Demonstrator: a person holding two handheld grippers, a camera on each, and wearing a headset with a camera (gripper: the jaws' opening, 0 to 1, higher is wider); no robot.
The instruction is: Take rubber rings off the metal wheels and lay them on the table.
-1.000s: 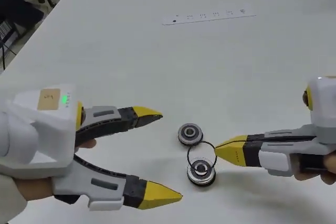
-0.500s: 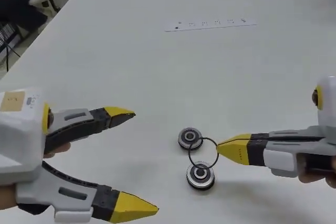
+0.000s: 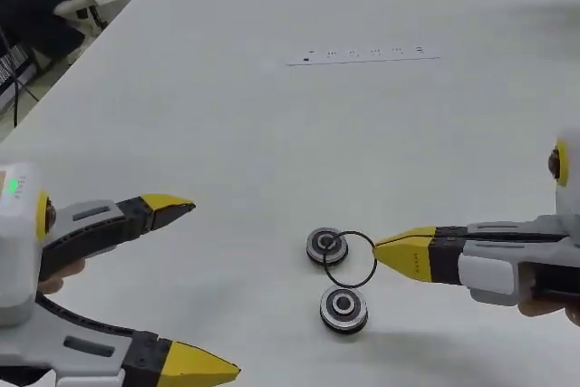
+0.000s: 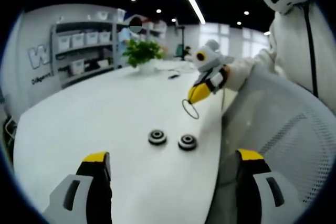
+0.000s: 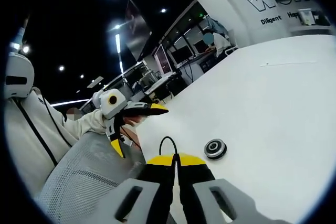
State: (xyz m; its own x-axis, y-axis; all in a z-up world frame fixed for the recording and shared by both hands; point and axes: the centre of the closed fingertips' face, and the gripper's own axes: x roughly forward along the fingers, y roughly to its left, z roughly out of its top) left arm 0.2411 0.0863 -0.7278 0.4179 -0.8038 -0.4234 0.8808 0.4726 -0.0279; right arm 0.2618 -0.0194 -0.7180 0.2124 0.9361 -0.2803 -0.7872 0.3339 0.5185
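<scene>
Two metal wheels lie flat on the white tabletop (image 3: 272,133) not far from its near edge: the farther wheel (image 3: 326,246) and the nearer wheel (image 3: 344,308) sit close together but apart. The right gripper (image 3: 379,253) reaches in from the right edge of the tabletop, held almost level and pointing left, with its yellow jaws pressed together on a thin black rubber ring (image 3: 350,286). The ring hangs from the pinched tips as an open loop. In the head view it overlaps the farther wheel, but the left gripper view shows it raised off the tabletop and clear of both wheels. In the right gripper view it arcs up just beyond the closed tips, with one wheel lying on the tabletop a little past it. The hand (image 3: 548,301) holding this gripper grips it from below at the handle.

The left gripper (image 3: 213,287) comes in from the near left corner, pointing right toward the wheels and well apart from them. Its jaws are spread wide, one toward the far side and one toward the near edge, with nothing between them. A narrow printed strip (image 3: 362,52) lies toward the far edge of the tabletop.
</scene>
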